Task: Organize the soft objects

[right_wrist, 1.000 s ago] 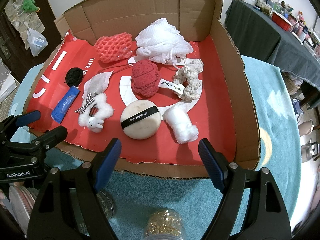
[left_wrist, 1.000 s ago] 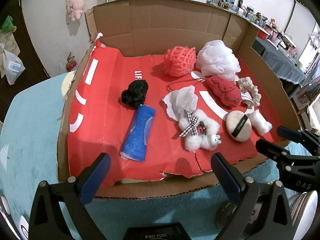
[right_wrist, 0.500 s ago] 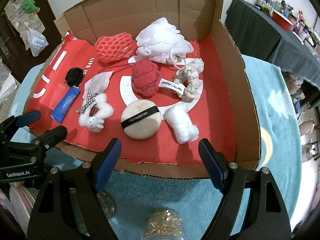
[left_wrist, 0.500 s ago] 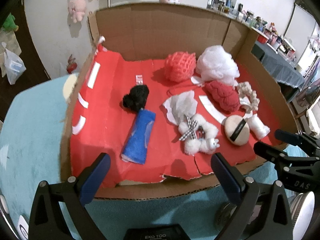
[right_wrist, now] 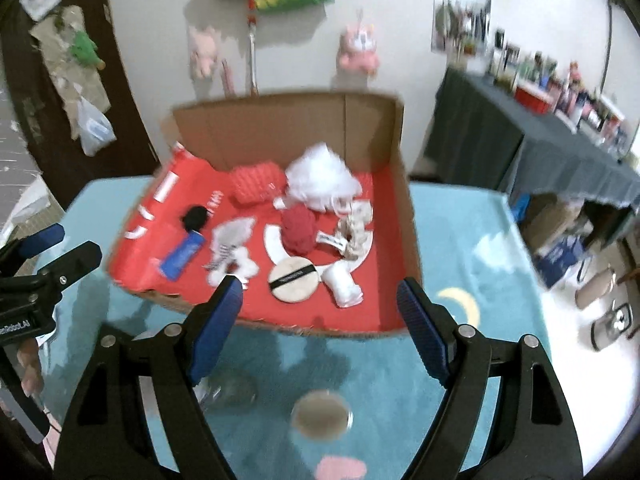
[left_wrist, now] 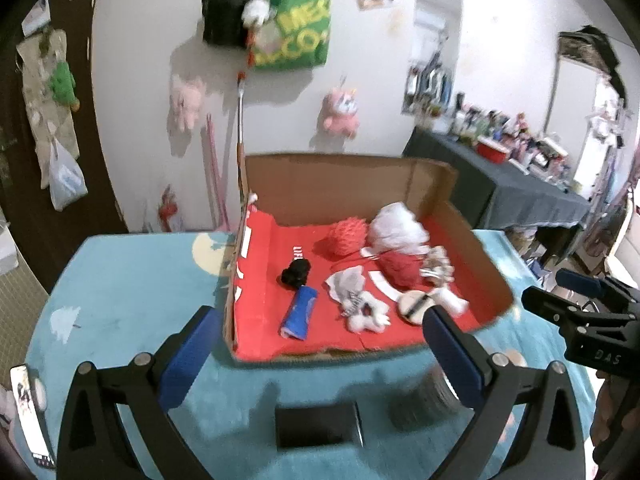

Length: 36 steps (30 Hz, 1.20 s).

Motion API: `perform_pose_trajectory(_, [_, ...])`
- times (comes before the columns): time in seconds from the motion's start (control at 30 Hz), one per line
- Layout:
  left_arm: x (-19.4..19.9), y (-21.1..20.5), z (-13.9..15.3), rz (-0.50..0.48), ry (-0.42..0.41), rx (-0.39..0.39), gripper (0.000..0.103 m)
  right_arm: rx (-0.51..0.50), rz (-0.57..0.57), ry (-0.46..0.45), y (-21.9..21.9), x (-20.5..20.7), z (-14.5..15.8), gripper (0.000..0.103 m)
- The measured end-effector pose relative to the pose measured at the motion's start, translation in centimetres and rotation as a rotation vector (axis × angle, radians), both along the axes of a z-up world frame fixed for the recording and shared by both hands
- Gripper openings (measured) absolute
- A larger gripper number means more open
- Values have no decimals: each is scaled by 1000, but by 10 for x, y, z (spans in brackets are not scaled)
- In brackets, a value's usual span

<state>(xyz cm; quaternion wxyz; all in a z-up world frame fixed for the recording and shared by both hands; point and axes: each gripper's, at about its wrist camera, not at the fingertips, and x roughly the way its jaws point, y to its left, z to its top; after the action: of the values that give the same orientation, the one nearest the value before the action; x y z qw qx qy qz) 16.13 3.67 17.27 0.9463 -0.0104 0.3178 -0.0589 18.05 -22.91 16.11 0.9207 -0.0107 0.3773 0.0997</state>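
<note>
Basically, both grippers hung above the teal mat on the near side of the cardboard box [right_wrist: 404,184], well apart from it. Left gripper [left_wrist: 320,344] was spread wide, nothing between its blue pads; right gripper [right_wrist: 320,320] likewise wide, holding nothing. All soft things lay inside the box on its red liner: white mesh puff [right_wrist: 320,178] and pink sponge [right_wrist: 256,180] by the back wall, black pom [right_wrist: 195,217] and blue roll [right_wrist: 182,255] toward the left side, round powder puff [right_wrist: 294,279] near the front edge.
</note>
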Motion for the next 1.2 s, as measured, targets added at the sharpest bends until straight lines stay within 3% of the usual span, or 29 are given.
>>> perform_pose_trajectory(0.07, [-29,-2,-1,-21,-40,10,103,7,15,-49,1,-31,7,95])
perform_pose_trajectory(0.1, [-40,-2,-2,-26,-51,10,103,1,27,-80,1,-51,8,97])
perform_pose_trajectory(0.23, [-79,-6,-18,-29,-76,-15,103,-60,20,-161,9,-102,-1,98])
perform_pose_trajectory(0.37, [-102,-15,-49,-19,-85,20,103,-32,-1,-155,9,-135,-33,98])
perform_pose_trajectory(0.77, [-94,-21,-141,8,103,31,103,-57,-74,3,6,-140,-128,98])
perform_pose_trajectory(1.2, [-82,-22,-164,73,198,68,103,-55,-108,68,3,-133,-157,98])
